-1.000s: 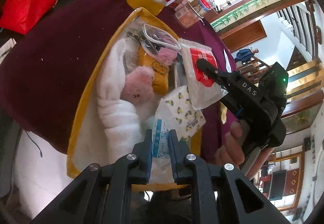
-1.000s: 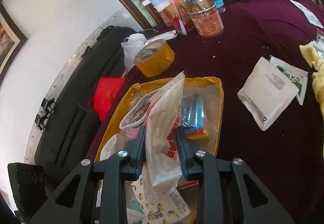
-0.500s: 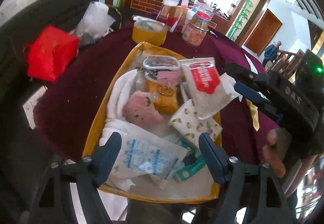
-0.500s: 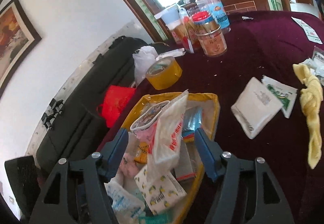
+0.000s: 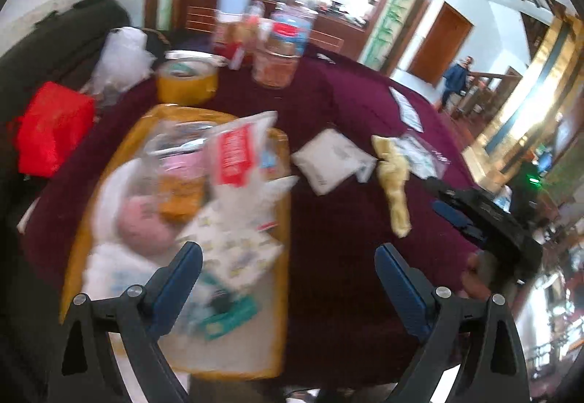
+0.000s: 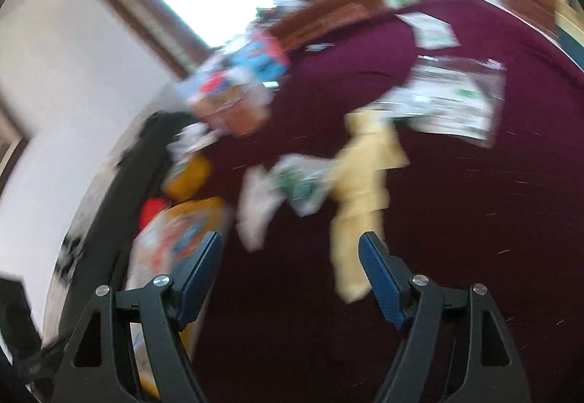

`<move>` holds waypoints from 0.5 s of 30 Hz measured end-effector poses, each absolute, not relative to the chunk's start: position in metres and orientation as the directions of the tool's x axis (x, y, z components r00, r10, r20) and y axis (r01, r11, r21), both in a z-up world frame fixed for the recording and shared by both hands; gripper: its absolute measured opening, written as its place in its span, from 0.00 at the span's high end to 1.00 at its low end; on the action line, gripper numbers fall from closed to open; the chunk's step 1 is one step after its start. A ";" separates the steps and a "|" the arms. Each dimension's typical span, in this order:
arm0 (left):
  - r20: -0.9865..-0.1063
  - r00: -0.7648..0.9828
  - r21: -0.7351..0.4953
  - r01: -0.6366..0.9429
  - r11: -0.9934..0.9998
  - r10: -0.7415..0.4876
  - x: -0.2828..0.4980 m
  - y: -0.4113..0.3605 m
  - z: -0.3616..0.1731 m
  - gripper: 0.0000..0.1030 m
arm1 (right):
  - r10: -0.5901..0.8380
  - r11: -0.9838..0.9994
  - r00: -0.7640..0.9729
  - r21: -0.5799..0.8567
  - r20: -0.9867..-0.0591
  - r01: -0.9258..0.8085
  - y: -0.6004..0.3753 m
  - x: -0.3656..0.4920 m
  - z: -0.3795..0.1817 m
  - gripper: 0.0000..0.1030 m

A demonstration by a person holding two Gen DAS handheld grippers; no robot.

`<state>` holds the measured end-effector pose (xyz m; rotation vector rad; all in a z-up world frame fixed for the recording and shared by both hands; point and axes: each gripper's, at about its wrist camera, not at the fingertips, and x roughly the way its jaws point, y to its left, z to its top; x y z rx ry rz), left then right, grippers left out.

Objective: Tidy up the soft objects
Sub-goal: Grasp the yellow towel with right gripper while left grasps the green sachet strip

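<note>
A yellow tray (image 5: 281, 297) on the maroon table holds several soft packs, a pink plush (image 5: 142, 228) and a white towel (image 5: 109, 260). The red-and-white packet (image 5: 237, 155) stands upright in it. My left gripper (image 5: 288, 268) hangs above the tray's right edge, its jaws still opening, nothing between them. Loose on the cloth lie a white pouch (image 5: 328, 162) and a twisted yellow cloth (image 5: 394, 191). In the right wrist view, blurred, my right gripper (image 6: 290, 255) is still opening and empty, with the yellow cloth (image 6: 361, 184) just off its right finger. The right gripper (image 5: 456, 206) also shows at the left view's right side.
A tape roll (image 5: 186, 82), jars and bottles (image 5: 277, 53) stand at the table's far side. A red bag (image 5: 51, 129) and a clear plastic bag (image 5: 120, 64) lie on a dark seat to the left. Flat plastic sachets (image 6: 452, 100) rest beyond the yellow cloth.
Both grippers let go of their packets into the tray and opened wide. Both then drew back and swung right, toward the yellow cloth and white pouch on the maroon cloth.
</note>
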<state>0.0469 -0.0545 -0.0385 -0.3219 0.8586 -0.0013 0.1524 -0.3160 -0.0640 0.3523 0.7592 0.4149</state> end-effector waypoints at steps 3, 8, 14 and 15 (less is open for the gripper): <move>-0.744 0.652 -0.235 -0.051 0.971 -0.146 0.074 -0.079 -0.033 0.06 | 0.428 0.878 0.650 0.459 -0.629 -0.134 -0.339 0.183 -0.069 0.26; -0.795 0.583 -0.232 -0.038 0.972 -0.167 0.131 -0.096 -0.037 0.06 | 0.418 0.878 0.604 0.472 -0.679 -0.077 -0.339 0.235 -0.079 0.26; -0.842 0.517 -0.219 -0.065 0.974 -0.154 0.208 -0.094 -0.050 0.05 | 0.406 0.882 0.607 0.467 -0.683 -0.065 -0.332 0.269 -0.106 0.44; -0.851 0.503 -0.221 -0.086 0.971 -0.149 0.220 -0.093 -0.053 0.05 | 0.401 0.885 0.616 0.461 -0.678 -0.068 -0.333 0.267 -0.110 0.51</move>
